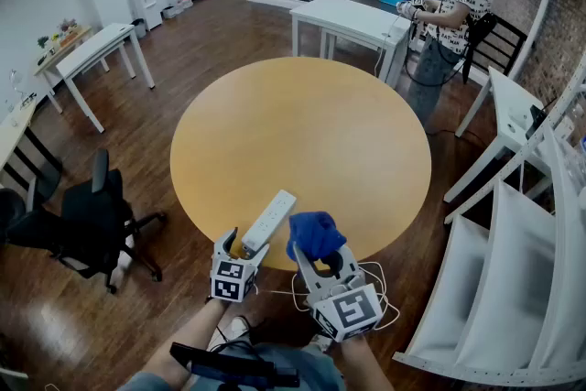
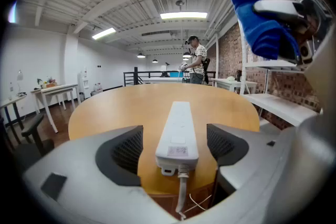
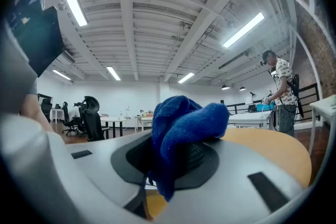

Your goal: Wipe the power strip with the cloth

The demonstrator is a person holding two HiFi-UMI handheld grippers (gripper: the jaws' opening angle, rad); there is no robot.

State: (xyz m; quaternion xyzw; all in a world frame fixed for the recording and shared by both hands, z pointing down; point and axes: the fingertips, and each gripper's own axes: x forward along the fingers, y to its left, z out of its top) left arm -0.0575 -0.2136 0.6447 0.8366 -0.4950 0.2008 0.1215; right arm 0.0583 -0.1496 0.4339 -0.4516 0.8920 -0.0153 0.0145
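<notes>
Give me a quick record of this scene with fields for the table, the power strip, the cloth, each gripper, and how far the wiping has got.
table: round, wooden top
power strip: white, lying flat at the table's near edge, cord trailing off the edge
cloth: blue, bunched, held to the right of the strip, not touching it
left gripper: jaws apart on either side of the strip's cord end, pads not touching it
right gripper: closed on the cloth
wiping: not yet begun

A round table [image 1: 311, 124] with a plain yellow-brown top carries one white power strip [image 1: 269, 221], lying flat at its near edge, its cord [image 2: 182, 191] hanging over the rim
</notes>
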